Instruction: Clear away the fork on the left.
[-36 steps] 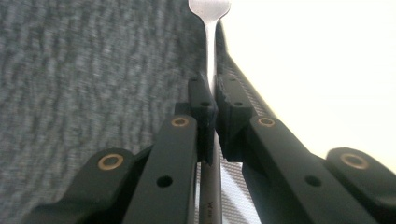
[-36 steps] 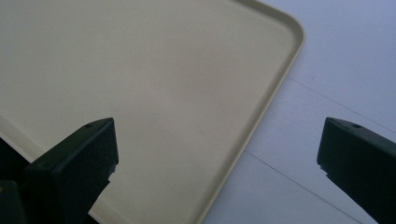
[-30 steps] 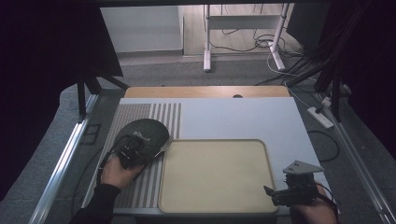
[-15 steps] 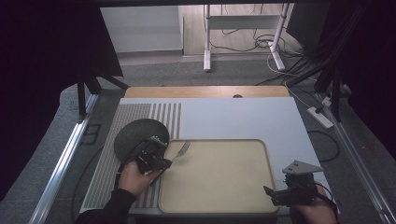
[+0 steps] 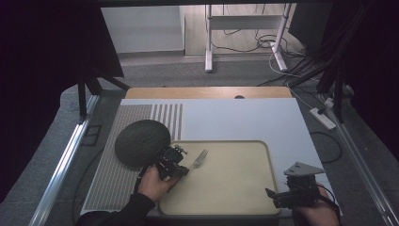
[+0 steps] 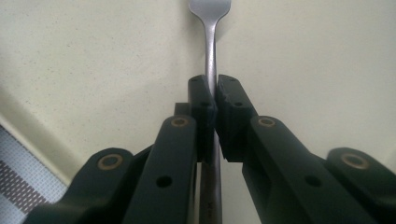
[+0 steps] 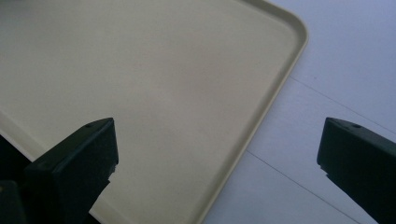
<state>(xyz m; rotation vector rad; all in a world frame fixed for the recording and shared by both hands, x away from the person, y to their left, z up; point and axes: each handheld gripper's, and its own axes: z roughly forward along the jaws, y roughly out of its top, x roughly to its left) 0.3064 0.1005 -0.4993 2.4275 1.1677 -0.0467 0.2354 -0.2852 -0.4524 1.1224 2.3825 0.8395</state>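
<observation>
Altogether, one fork, one beige tray, one dark round mat and two grippers. Left gripper has its jaws clamped on the fork's handle, tines pointing far-right above the tray's near-left part. Right gripper, jaws wide apart, sits at the tray's near-right corner.

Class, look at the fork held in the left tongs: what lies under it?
Under the fork lies the beige tray. The left tongs cover part of its handle, so what lies beneath that part cannot be seen.
</observation>
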